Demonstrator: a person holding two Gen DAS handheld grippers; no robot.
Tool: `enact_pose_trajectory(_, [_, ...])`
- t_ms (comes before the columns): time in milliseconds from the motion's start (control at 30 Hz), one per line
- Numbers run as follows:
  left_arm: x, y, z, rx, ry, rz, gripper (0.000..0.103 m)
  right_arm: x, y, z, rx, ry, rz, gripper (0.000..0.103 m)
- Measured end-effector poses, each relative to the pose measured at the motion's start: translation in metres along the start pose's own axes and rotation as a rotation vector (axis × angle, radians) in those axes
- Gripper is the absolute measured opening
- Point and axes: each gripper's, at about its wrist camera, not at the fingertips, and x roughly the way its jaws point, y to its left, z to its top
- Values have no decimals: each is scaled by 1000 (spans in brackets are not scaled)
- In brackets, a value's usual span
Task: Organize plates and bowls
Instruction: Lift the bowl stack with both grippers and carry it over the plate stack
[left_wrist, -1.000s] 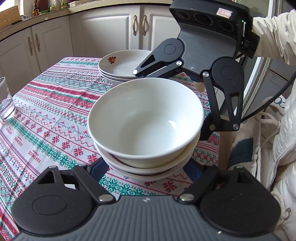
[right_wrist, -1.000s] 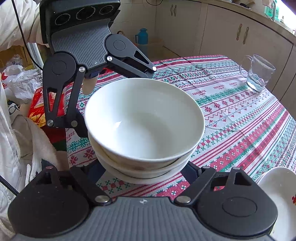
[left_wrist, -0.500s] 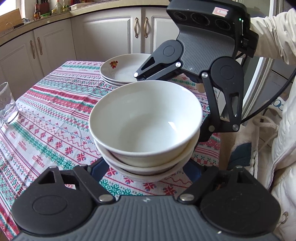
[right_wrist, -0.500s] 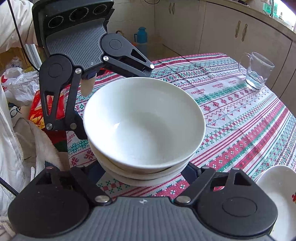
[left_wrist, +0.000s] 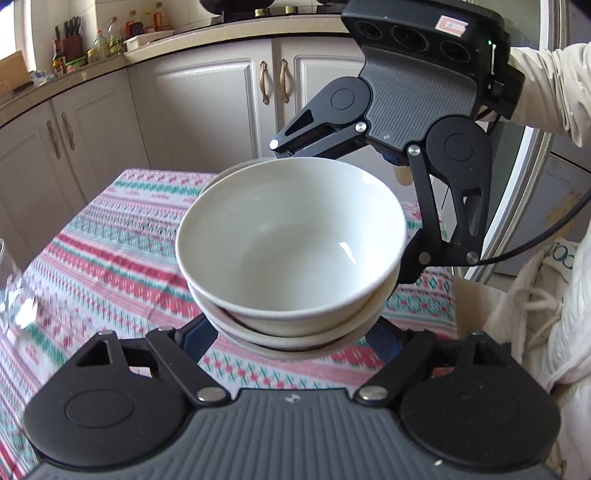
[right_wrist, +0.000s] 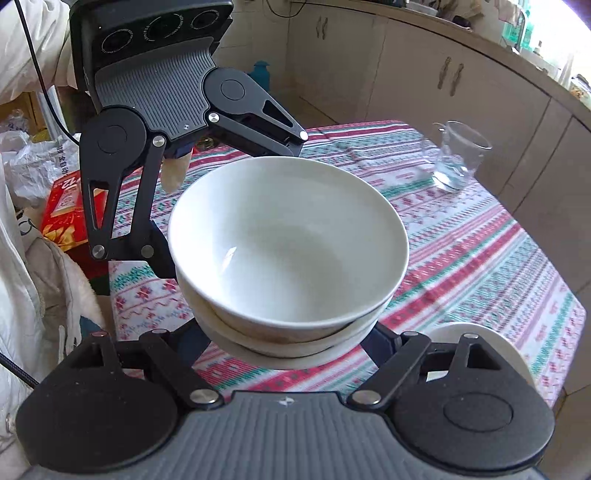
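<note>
A stack of white bowls (left_wrist: 291, 251) hangs in the air above the patterned tablecloth (left_wrist: 110, 258), held from opposite sides by both grippers. My left gripper (left_wrist: 295, 332) has its fingers spread wide around the near side of the stack. My right gripper (right_wrist: 288, 336) does the same from the other side; it shows across the stack in the left wrist view (left_wrist: 406, 110). The stack also shows in the right wrist view (right_wrist: 288, 251). A stack of white plates (right_wrist: 491, 350) lies on the table at the lower right, and its rim peeks out behind the bowls (left_wrist: 225, 173).
A glass mug (right_wrist: 458, 158) stands on the far side of the table (right_wrist: 480, 240). White kitchen cabinets (left_wrist: 207, 107) run behind the table. A red box (right_wrist: 62, 206) and bags lie beside the table. A person in a white jacket (left_wrist: 546, 295) stands close.
Both grippers have lifted the bowl stack higher off the table and carried it toward the plate stack, which is now mostly hidden behind the bowls in the left wrist view.
</note>
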Motion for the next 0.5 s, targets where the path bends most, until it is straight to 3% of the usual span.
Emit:
enact_pose_trajectory(267, [45, 16, 48, 69, -26, -27, 86, -26, -45, -23, 47, 5, -82, 90])
enact_pose_trajectory(500, [89, 24, 69, 96, -13, -70, 86, -32, -75, -53, 101, 34, -126, 89])
